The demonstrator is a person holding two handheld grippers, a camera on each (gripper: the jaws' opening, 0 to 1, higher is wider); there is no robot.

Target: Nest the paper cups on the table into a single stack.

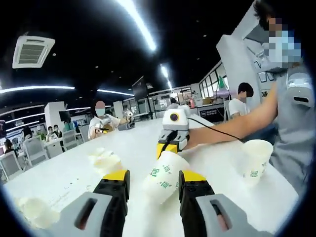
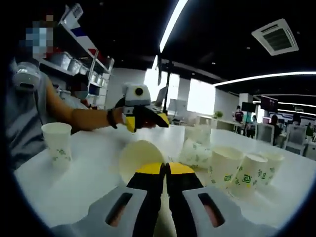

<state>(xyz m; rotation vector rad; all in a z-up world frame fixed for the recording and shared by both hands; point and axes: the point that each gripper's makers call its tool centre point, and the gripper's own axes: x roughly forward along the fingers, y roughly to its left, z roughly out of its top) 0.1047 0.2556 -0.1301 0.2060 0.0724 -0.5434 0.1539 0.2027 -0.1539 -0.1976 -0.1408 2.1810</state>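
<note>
A white paper cup with green marks (image 1: 165, 178) hangs tilted over the table, base towards my left gripper (image 1: 154, 177). That gripper is open, with one yellow-tipped jaw on each side of the cup. My right gripper (image 1: 173, 144) comes in from behind and holds the cup by its rim. In the right gripper view the cup's mouth (image 2: 140, 158) faces the camera and my right gripper (image 2: 165, 169) is shut on its rim. Beyond it my left gripper (image 2: 145, 121) stands open in a person's hand.
One upright cup (image 1: 256, 163) (image 2: 58, 143) stands alone near the person. Several more cups (image 2: 224, 165) cluster on the white table (image 2: 89, 173), some lying over. Crumpled cups (image 1: 106, 160) (image 1: 34, 212) lie to the left. People sit at tables behind.
</note>
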